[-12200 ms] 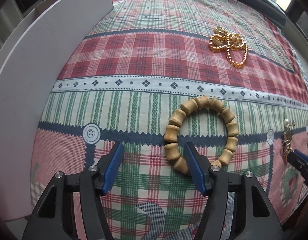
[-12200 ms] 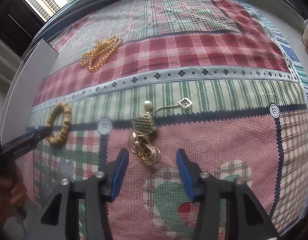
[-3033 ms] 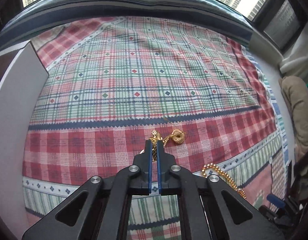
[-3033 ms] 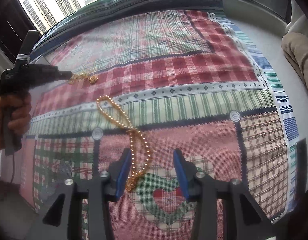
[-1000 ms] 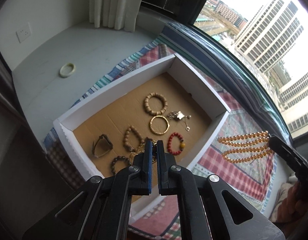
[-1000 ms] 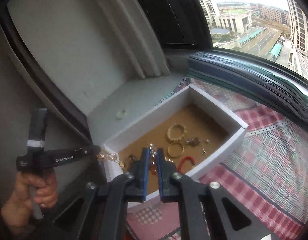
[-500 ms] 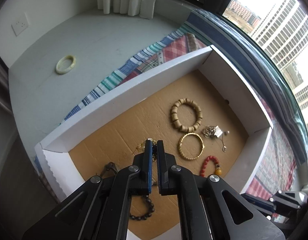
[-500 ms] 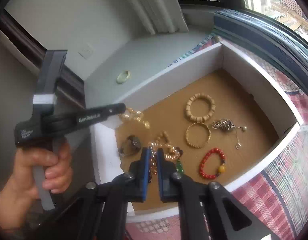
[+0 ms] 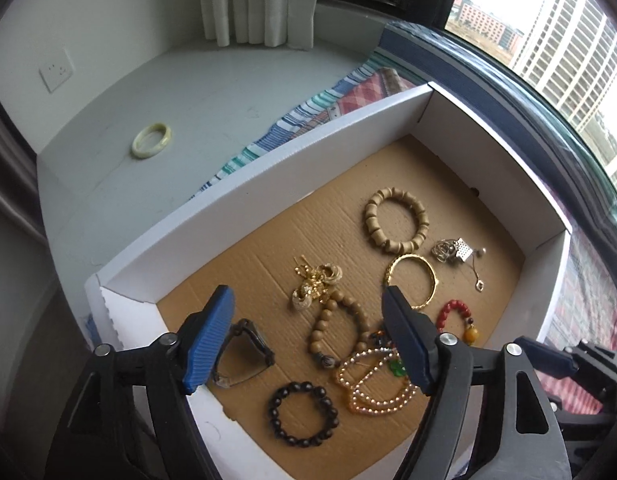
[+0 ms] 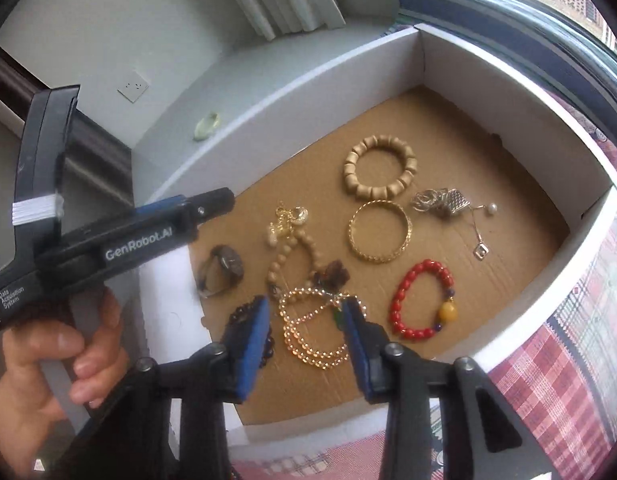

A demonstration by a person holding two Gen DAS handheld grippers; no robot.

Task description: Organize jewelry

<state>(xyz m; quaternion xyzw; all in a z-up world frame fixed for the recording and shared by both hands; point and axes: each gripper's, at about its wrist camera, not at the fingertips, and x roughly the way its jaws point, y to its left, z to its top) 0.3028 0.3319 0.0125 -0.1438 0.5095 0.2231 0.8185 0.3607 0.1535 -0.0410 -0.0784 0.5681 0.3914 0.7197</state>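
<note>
The gold bead necklace (image 10: 314, 326) lies in loops on the brown floor of the white box (image 10: 308, 80), near the box's front edge. It lies right under the right gripper (image 10: 304, 336), whose blue jaws are spread wide with nothing between them. That looks like a drop spot: the claw sits above the box so the beads fall inside and do not slide off.

The gold earring bunch (image 9: 316, 286) lies more toward the middle of the box floor, just beside a round tan bead bracelet (image 9: 340, 328). The left gripper (image 9: 308, 340) hangs above it with its jaws wide apart too, and empty.

Other pieces rest flat and apart so each one can be seen: a chunky wooden bracelet (image 9: 396, 220) toward the far edge, a gold bangle (image 9: 410, 282) in the middle, a red bead bracelet (image 10: 422, 300) by the right wall, a silver charm chain (image 10: 448, 204) near the far right corner, and a black bead bracelet (image 9: 304, 414) by the front edge.

A pale green bangle (image 9: 152, 140) lies outside the box on the grey ledge (image 9: 108, 180).

Half a second ago both claws were pinched shut, each holding its gold piece above the box. Now both are let go, and both pieces lie on the box floor.
</note>
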